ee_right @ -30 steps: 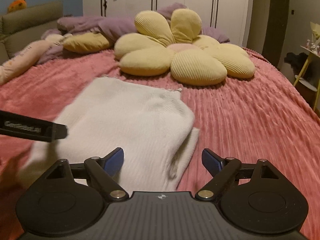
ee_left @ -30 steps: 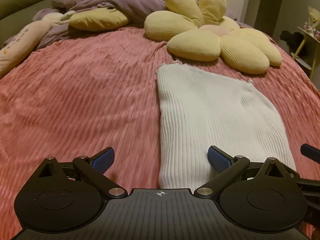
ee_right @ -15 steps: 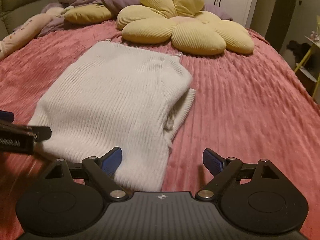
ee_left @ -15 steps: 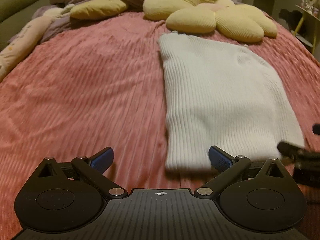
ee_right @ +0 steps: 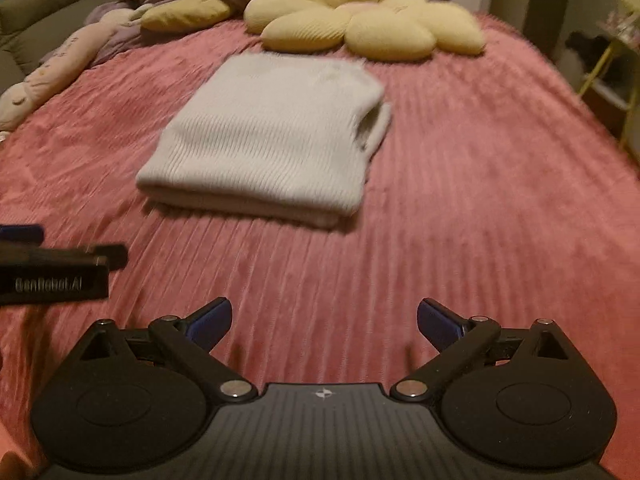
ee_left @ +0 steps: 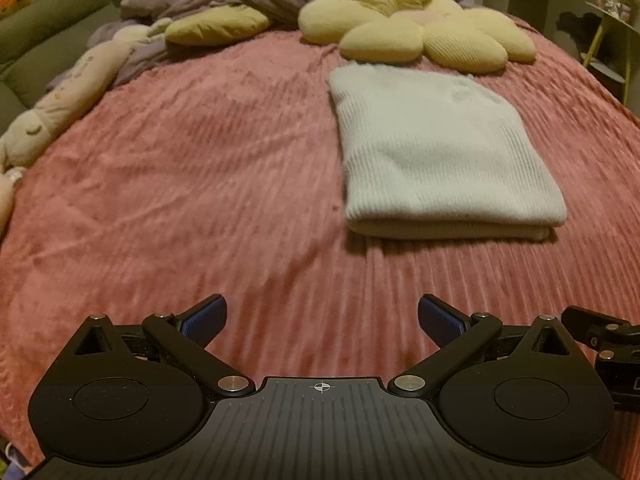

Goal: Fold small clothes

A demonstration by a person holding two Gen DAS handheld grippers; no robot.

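Left wrist view: your left hand-held gripper [ee_left: 322,318] stands with its jaws wide apart and nothing between them, above bare pink ribbed bedspread [ee_left: 180,184]. The folded white ribbed sweater [ee_left: 440,152] lies flat on the bed ahead and to the right, well apart from the blue finger pads [ee_left: 204,314]. Its doubled fold edge faces you. Beyond it, a yellow flower-shaped cushion [ee_left: 420,28] lies just beside the far edge of the sweater; whether they touch cannot be told. A long plush toy [ee_left: 64,100] lies along the left edge of the bed. A part of the right hand-held gripper shows at the right border.

Right wrist view: your right hand-held gripper [ee_right: 324,320] has just been opening its jaws; they stand wide apart with only bedspread [ee_right: 480,200] between them. The sweater [ee_right: 272,136] lies ahead and to the left, clear of the pads [ee_right: 438,322]. The left hand-held gripper [ee_right: 52,264] enters from the left border, near the sweater's front corner but not touching it.
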